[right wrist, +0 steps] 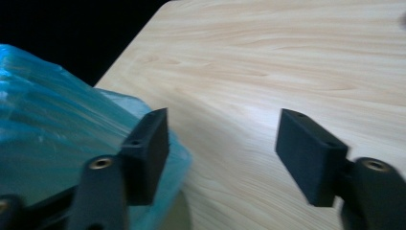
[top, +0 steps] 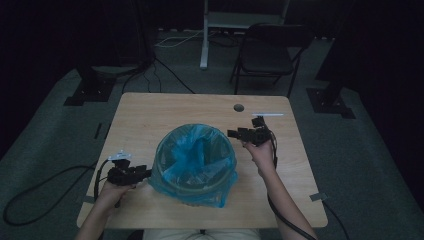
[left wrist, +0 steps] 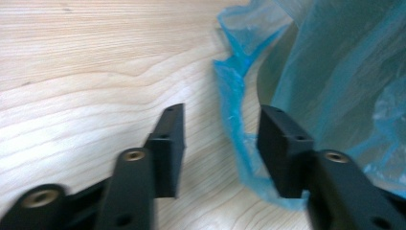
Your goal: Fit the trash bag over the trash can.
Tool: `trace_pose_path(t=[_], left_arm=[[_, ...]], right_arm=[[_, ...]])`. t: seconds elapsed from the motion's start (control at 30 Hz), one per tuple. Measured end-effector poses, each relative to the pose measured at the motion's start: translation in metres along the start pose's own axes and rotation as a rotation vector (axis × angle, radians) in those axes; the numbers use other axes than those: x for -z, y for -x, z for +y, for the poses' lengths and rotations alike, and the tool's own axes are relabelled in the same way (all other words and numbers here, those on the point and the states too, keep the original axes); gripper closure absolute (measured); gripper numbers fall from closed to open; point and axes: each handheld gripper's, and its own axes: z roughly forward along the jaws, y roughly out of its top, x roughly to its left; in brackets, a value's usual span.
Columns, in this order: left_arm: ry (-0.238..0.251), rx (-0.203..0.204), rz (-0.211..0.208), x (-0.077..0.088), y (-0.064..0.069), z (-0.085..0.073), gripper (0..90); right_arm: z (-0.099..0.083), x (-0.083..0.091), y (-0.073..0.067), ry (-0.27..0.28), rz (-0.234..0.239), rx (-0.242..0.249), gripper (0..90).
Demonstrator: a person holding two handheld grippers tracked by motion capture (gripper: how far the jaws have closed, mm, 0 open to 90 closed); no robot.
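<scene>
I see a round bin lined with a thin translucent blue plastic bag [top: 196, 162] standing near the middle of the pale wooden table [top: 150, 112], a little toward the near edge, with the bag's top folded out over the rim and hanging down the outside. My left gripper [top: 145, 173] sits at the bin's left side, near the near-left part of the table, pointing right at the liner. In the left gripper view its jaws stand apart, and a loose fold of the blue bag [left wrist: 234, 120] hangs in the gap between them; the pads do not press on it, and the right-hand pad lies just beside the bag's draped side. My right gripper [top: 233, 133] hovers at the bin's far-right side, pointing left toward the rim. In the right gripper view its jaws stand wide apart with bare table between them; the left-hand jaw lies over the edge of the blue plastic [right wrist: 57, 134], though I cannot tell whether it touches. Both hands hold nothing. Beyond the table, a dark folding chair [top: 267, 52] stands on the grey floor on the far side
</scene>
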Motion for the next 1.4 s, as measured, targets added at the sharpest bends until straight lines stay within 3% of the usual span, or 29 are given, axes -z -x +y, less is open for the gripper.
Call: trace_pose_path(t=[0.1, 0.2, 0.23, 0.3, 0.4, 0.47, 0.53, 0.57, 0.6, 0.67, 0.73, 0.83, 1.1, 1.27, 1.4], left_arm=[[0.044, 0.046, 0.000, 0.011, -0.006, -0.007, 38.0], [0.083, 0.073, 0.031, 0.022, -0.007, -0.012, 28.3], [0.086, 0.072, 0.025, 0.024, -0.008, -0.013, 17.9], [0.086, 0.043, 0.079, 0.030, -0.005, -0.015, 10.1], [0.106, -0.009, 0.145, 0.037, 0.000, -0.021, 9.6], [0.110, -0.018, 0.156, 0.040, 0.001, -0.024, 0.6], [0.104, -0.024, 0.162, 0.041, 0.002, -0.026, 0.6], [0.112, -0.044, 0.183, 0.042, 0.004, -0.030, 0.6], [0.118, -0.053, 0.169, 0.042, 0.005, -0.033, 0.6], [0.178, -0.097, 0.161, 0.040, 0.011, -0.039, 0.7], [0.144, -0.127, 0.169, 0.034, 0.015, -0.039, 0.7], [0.111, -0.132, 0.153, 0.025, 0.019, -0.034, 0.7], [0.106, -0.164, 0.073, 0.002, 0.027, -0.011, 0.8], [0.091, -0.207, 0.041, -0.015, 0.042, 0.002, 0.7], [0.085, -0.228, 0.036, -0.024, 0.050, 0.010, 0.8]], right_arm=[[-0.003, 0.015, 0.008, 0.043, 0.006, -0.024, 27.9], [-0.005, 0.026, 0.013, 0.053, 0.016, -0.019, 19.9], [-0.005, 0.029, 0.014, 0.053, 0.011, -0.018, 18.9], [-0.003, 0.035, 0.013, 0.082, 0.027, -0.025, 20.8], [0.002, 0.043, 0.007, 0.148, 0.039, -0.026, 20.3], [0.007, 0.047, -0.001, 0.186, 0.051, -0.021, 19.6], [0.009, 0.049, -0.005, 0.197, 0.063, -0.017, 19.6], [0.012, 0.050, -0.009, 0.206, 0.075, -0.012, 19.0], [0.017, 0.050, -0.019, 0.210, 0.100, 0.006, 18.6], [0.021, 0.050, -0.031, 0.214, 0.122, 0.034, 18.7], [0.025, 0.049, -0.044, 0.214, 0.156, 0.057, 18.7], [0.030, 0.048, -0.066, 0.203, 0.204, 0.102, 18.7], [0.044, 0.038, -0.130, 0.155, 0.335, 0.260, 18.7], [0.051, 0.026, -0.160, 0.096, 0.344, 0.355, 18.7], [0.052, 0.017, -0.168, 0.045, 0.368, 0.372, 18.7]])
